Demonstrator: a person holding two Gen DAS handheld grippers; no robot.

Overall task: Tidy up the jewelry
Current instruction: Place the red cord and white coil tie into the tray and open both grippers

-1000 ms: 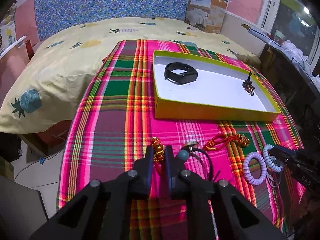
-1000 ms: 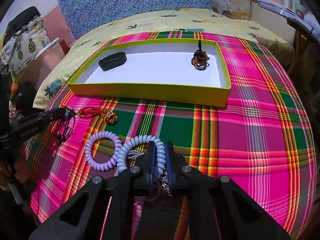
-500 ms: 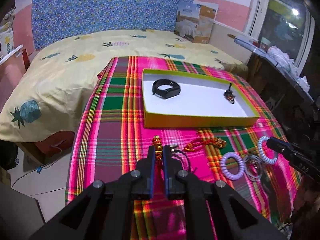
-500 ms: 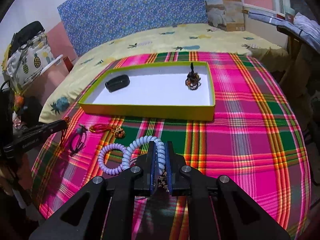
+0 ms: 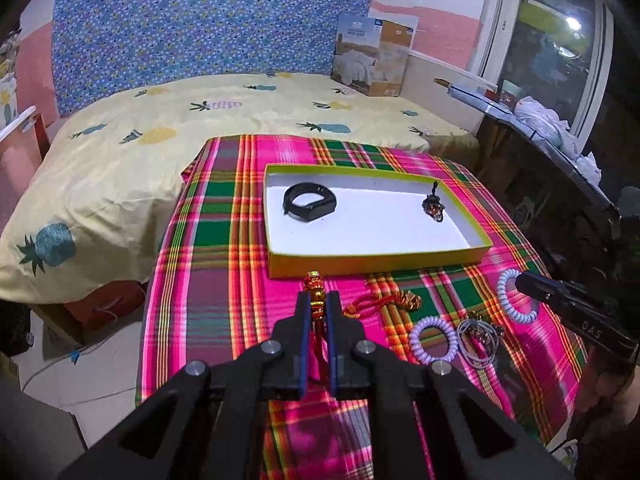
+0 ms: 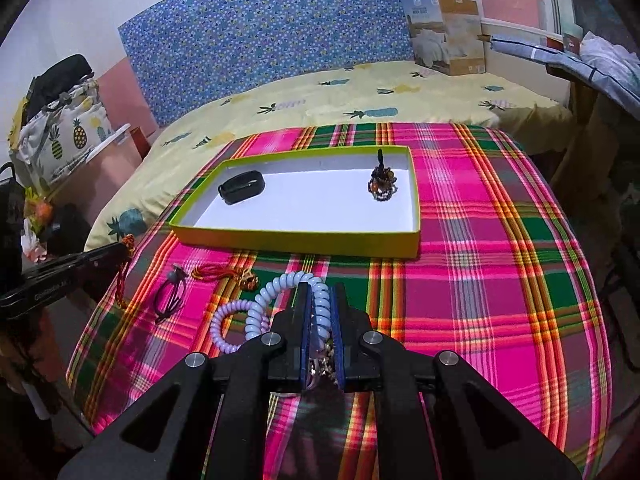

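Observation:
My left gripper (image 5: 318,300) is shut on a red and gold beaded charm (image 5: 315,286) and holds it above the plaid cloth. My right gripper (image 6: 320,294) is shut on a pale blue spiral hair tie (image 6: 280,292), also lifted; it shows in the left wrist view (image 5: 510,300). A green-rimmed white tray (image 5: 376,258) holds a black band (image 5: 309,201) and a dark beaded piece (image 5: 434,207). A red knot charm (image 5: 384,302), a lilac spiral tie (image 5: 433,338) and grey rings (image 5: 480,336) lie on the cloth. A black hair band (image 6: 170,294) lies at the left.
The plaid cloth (image 6: 500,260) covers a round table beside a bed with a yellow pineapple sheet (image 5: 160,140). A cardboard box (image 5: 374,56) stands at the bed's far side. A dark shelf (image 5: 560,152) is at the right.
Both grippers have risen and pulled back from the table, each carrying its piece. The black hair band stayed on the cloth.

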